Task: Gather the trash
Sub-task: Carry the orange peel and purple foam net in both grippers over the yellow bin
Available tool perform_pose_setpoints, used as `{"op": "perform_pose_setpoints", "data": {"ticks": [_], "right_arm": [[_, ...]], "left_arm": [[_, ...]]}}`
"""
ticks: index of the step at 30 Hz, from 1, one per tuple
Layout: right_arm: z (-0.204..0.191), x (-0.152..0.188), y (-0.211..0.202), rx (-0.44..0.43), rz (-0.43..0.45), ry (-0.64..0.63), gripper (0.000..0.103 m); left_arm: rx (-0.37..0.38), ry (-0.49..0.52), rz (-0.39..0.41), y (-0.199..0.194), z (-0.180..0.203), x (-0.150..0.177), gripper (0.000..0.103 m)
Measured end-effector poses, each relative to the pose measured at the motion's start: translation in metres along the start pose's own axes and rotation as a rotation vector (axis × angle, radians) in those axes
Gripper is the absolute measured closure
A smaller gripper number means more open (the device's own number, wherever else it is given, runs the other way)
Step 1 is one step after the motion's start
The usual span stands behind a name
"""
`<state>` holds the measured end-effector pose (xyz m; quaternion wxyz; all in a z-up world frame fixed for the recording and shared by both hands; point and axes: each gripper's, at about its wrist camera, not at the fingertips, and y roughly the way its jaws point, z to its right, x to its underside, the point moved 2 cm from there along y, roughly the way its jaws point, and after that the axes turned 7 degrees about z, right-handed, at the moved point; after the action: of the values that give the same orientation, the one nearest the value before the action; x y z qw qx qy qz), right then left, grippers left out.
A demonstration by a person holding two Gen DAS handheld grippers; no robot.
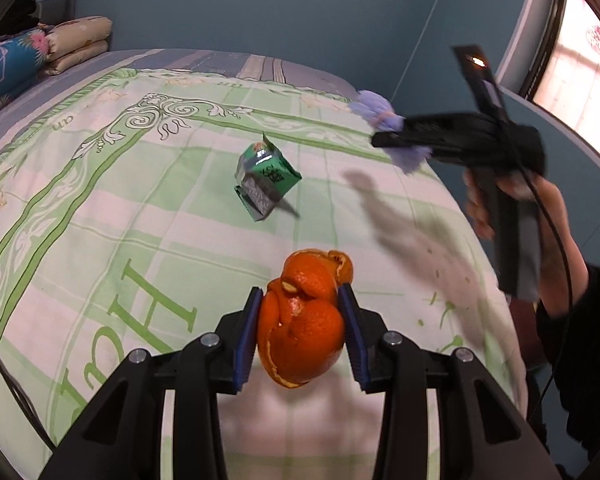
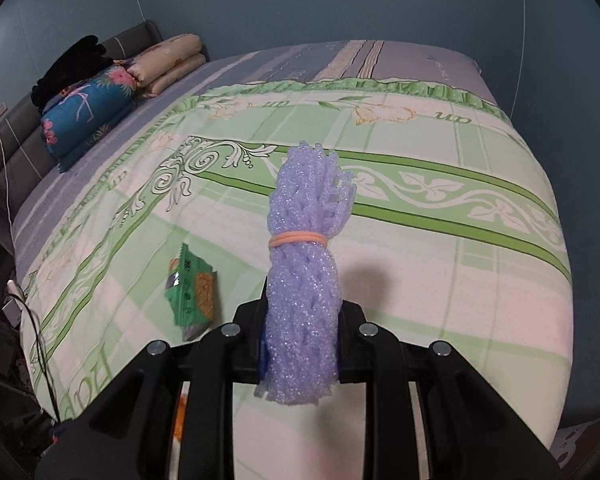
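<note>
My left gripper point(image 1: 302, 322) is shut on a curled orange peel point(image 1: 306, 320) and holds it above the bed. My right gripper point(image 2: 302, 334) is shut on a purple foam fruit net point(image 2: 306, 280) bound with an orange rubber band. In the left wrist view the right gripper point(image 1: 392, 136) hovers over the bed's right side with the purple net point(image 1: 374, 110) sticking out of it. A green snack wrapper point(image 1: 264, 178) lies on the bedspread beyond the peel. It also shows in the right wrist view point(image 2: 191, 292), left of the net.
The bed has a green and white patterned spread point(image 1: 119, 200). Folded quilts and a blue floral pillow point(image 2: 85, 110) are stacked at the headboard. Blue walls surround the bed, with a window point(image 1: 580, 80) at the right. Cables point(image 2: 39, 340) hang off the bed's left edge.
</note>
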<state>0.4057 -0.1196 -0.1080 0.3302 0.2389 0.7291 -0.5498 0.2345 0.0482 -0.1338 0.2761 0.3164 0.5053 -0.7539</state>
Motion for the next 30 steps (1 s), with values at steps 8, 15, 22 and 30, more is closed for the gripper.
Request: {"op": "perform_pose_setpoints", "data": {"ticks": [8, 15, 22, 30], "right_arm": [[0.0, 0.015, -0.05, -0.047, 0.01, 0.002, 0.082], [0.004, 0.033, -0.104, -0.06, 0.045, -0.032, 0.082], [0.02, 0.042, -0.161, -0.052, 0.105, -0.048, 0.082], [0.048, 0.057, -0.207, -0.013, 0.151, -0.033, 0.081]], "left_arm": [[-0.053, -0.028, 0.044, -0.022, 0.016, -0.01, 0.067], [-0.052, -0.026, 0.101, -0.045, 0.049, -0.026, 0.067], [-0.026, 0.01, 0.144, -0.061, 0.087, -0.042, 0.067], [0.007, 0.08, 0.171, -0.074, 0.136, -0.047, 0.067]]}}
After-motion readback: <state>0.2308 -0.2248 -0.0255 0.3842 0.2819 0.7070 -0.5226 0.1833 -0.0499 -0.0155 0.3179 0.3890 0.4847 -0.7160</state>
